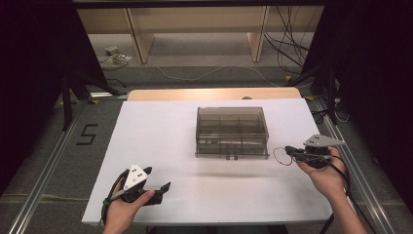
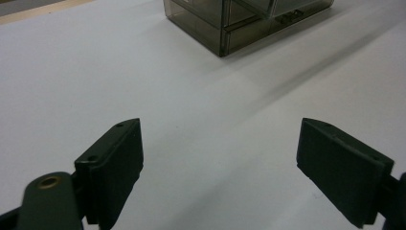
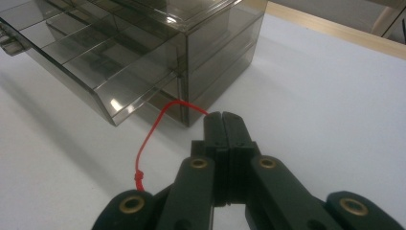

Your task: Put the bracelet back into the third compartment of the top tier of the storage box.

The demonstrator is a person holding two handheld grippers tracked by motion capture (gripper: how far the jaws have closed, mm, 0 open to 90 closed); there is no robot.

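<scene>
A smoky see-through drawer box [image 1: 232, 130] stands in the middle of the white table [image 1: 160, 131]. One of its drawers [image 3: 91, 62] juts out a little toward the person. At the right, my right gripper [image 1: 288, 149] is shut on a thin red string loop [image 1: 280, 156] just off the box's front right corner. In the right gripper view the string [image 3: 152, 129] curls left from the closed tips [image 3: 222, 115], with a knot low down. My left gripper [image 1: 157, 178] rests near the front left edge, open and holding nothing. Its jaws [image 2: 220, 129] stand wide apart over bare table, the box [image 2: 230, 24] far ahead.
A wooden strip [image 1: 214, 93] borders the table's far edge. Beyond it are shelf legs and loose cables [image 1: 287, 44] on the floor. Metal rails [image 1: 44, 170] run along both sides of the table, and a "5" mark [image 1: 86, 134] lies on the floor at the left.
</scene>
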